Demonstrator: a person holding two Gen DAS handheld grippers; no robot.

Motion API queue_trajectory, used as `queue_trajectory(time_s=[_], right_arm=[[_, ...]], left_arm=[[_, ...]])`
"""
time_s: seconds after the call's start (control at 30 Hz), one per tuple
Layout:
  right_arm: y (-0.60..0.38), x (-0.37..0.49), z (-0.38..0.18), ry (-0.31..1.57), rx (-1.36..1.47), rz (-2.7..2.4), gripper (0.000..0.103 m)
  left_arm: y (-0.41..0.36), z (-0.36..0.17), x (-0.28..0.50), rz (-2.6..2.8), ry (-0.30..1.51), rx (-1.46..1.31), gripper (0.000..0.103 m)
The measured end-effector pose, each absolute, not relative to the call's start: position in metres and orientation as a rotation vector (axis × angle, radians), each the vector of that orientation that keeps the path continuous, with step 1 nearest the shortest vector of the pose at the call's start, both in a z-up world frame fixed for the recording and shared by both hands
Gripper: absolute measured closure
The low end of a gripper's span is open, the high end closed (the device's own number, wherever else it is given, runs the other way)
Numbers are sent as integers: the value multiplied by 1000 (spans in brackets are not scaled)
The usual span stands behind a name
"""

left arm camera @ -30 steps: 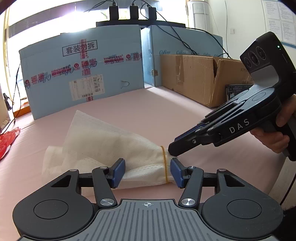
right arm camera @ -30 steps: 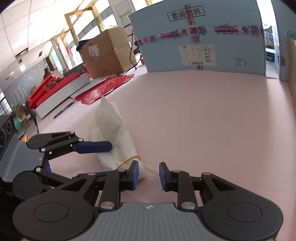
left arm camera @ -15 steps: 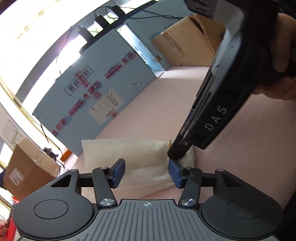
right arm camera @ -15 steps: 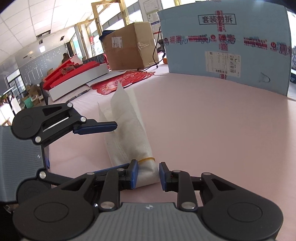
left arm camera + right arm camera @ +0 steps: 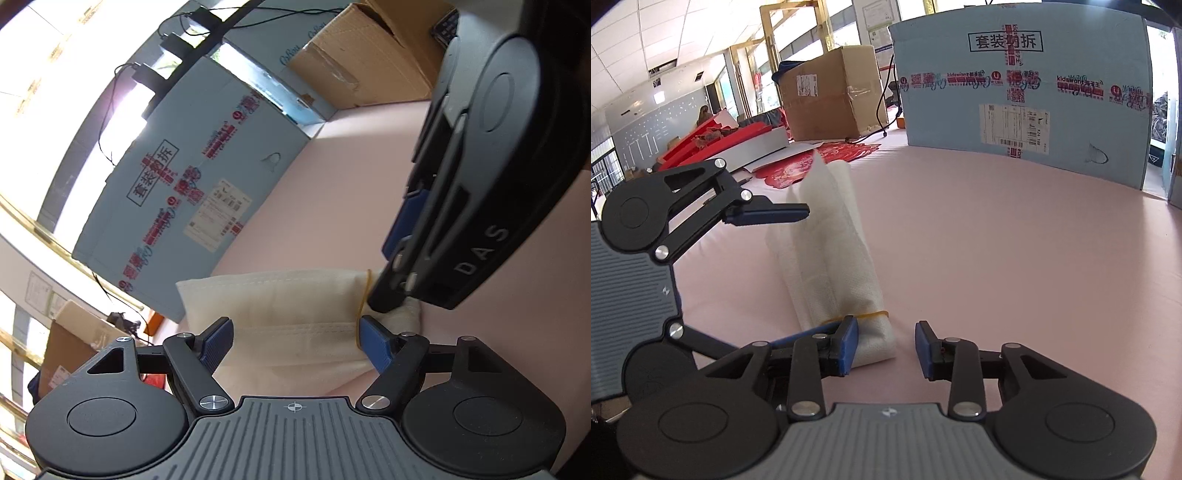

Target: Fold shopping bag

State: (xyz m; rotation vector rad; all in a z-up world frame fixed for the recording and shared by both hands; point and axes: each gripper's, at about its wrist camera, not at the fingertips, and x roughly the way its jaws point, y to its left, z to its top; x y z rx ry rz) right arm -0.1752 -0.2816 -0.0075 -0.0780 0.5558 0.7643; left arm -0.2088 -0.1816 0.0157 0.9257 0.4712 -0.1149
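The white non-woven shopping bag (image 5: pixel 295 314) lies rolled into a long bundle on the pink table, with a yellow rubber band (image 5: pixel 864 316) around its near end. It also shows in the right wrist view (image 5: pixel 827 266). My left gripper (image 5: pixel 295 341) is open and straddles the bundle. My right gripper (image 5: pixel 886 347) is open at the banded end, with its left pad (image 5: pixel 847 345) against the bag; the right pad is off it. In the left wrist view the right gripper's fingertips (image 5: pixel 388 299) press on the bag's end.
A large blue printed carton (image 5: pixel 1019 88) stands at the back of the pink table (image 5: pixel 1015 240). A brown cardboard box (image 5: pixel 362 59) stands behind to the right. Red paper and boxes (image 5: pixel 820 162) lie off the table's left side.
The left gripper has rolled strongly to one side and moved closer over the bundle. The right gripper's jaws have opened wider at the banded end. The bag looks more tightly rolled.
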Motion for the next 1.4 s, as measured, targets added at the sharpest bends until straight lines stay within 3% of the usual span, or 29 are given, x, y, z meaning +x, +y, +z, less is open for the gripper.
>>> queue_trajectory(time_s=[0.47, 0.63, 0.77, 0.9, 1.03, 1.2, 1.4], right_arm=[[-283, -177, -9, 547, -84, 784, 66], [-271, -179, 5, 496, -137, 756, 74], [-260, -176, -1, 491, -183, 735, 77], [-247, -194, -4, 402, -333, 728, 92], [-234, -208, -9, 338, -465, 711, 91], [-242, -195, -4, 389, -396, 730, 91], [-252, -184, -6, 439, -300, 752, 91]], left_arm=[[-109, 4, -197, -167, 352, 839, 28], [-117, 12, -206, -347, 247, 946, 28], [-98, 31, -201, -428, 287, 796, 25], [-109, 33, -201, -427, 250, 828, 25], [-126, 27, -199, -422, 227, 929, 26], [-125, 44, -216, -556, 219, 879, 26], [-135, 22, -203, -523, 301, 920, 25]])
